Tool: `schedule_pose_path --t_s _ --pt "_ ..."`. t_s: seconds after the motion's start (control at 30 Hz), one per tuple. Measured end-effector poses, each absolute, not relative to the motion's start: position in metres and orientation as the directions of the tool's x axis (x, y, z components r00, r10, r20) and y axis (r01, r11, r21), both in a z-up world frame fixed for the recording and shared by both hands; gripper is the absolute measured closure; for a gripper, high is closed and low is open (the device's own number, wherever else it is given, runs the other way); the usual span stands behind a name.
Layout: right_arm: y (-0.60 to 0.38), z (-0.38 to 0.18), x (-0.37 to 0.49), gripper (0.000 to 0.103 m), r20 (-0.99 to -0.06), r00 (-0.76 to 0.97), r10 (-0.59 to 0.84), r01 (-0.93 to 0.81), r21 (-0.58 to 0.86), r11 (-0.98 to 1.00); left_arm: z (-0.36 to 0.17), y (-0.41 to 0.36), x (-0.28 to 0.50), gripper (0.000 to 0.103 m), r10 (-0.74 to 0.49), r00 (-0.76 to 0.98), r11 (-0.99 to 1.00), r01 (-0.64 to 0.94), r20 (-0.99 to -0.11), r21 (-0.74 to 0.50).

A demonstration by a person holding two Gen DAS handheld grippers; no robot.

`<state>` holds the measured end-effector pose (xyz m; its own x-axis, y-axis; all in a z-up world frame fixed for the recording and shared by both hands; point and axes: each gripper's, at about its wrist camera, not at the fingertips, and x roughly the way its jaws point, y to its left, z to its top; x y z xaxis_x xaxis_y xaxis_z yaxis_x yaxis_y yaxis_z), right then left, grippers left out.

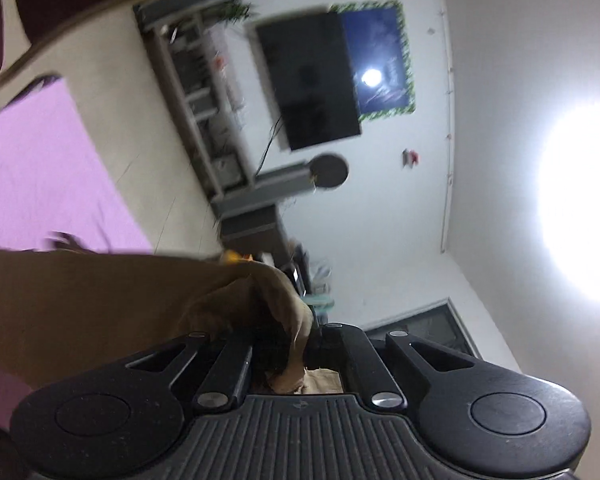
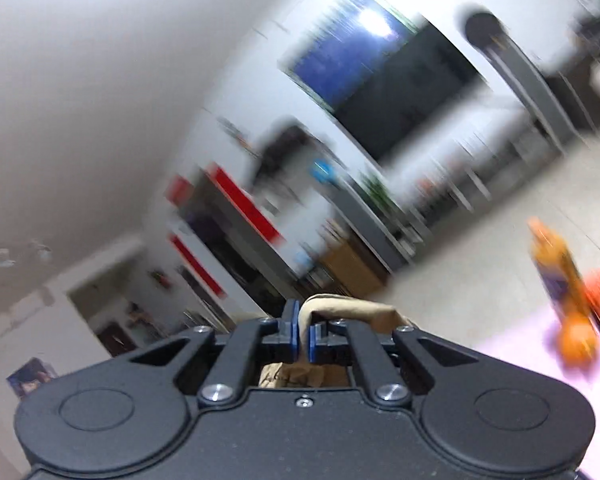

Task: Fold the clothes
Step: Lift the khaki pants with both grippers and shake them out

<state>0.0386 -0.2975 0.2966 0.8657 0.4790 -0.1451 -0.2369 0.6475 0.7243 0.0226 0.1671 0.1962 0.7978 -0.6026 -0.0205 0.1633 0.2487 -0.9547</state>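
The left gripper [image 1: 300,344] is clamped tight on a bunched edge of the tan-brown cotton garment [image 1: 100,300], which drapes away to the left above the pink bedsheet [image 1: 40,168]. The right gripper [image 2: 303,340], its blue pads [image 2: 294,336] nearly together, pinches another tan fold that humps over to the right of its fingertips. With both ends raised and facing the far wall-mounted black television [image 1: 312,80], the lift probably goes best with both grips level and the cloth taut between them, so it hangs flat without twisting.
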Motion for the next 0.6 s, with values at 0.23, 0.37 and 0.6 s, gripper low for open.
schedule_pose_path --t_s 0.23,0.37,0.6 --pt "-0.334 0.292 -0.030 0.098 -0.085 0.861 0.501 -0.280 0.743 0.608 0.249 0.165 -0.018 0.101 -0.550 0.803 0.315 0.454 0.230 -0.834" --pt "-0.316 0.287 -0.023 0.098 0.011 0.876 0.483 -0.360 0.682 0.637 0.273 0.158 -0.022 0.101 -0.521 0.825 0.420 0.470 0.217 -0.776" --pt "-0.303 0.264 0.086 0.098 -0.148 0.875 0.461 -0.217 0.731 0.647 0.235 0.183 0.093 0.100 -0.440 0.891 0.545 0.170 -0.107 -0.821"
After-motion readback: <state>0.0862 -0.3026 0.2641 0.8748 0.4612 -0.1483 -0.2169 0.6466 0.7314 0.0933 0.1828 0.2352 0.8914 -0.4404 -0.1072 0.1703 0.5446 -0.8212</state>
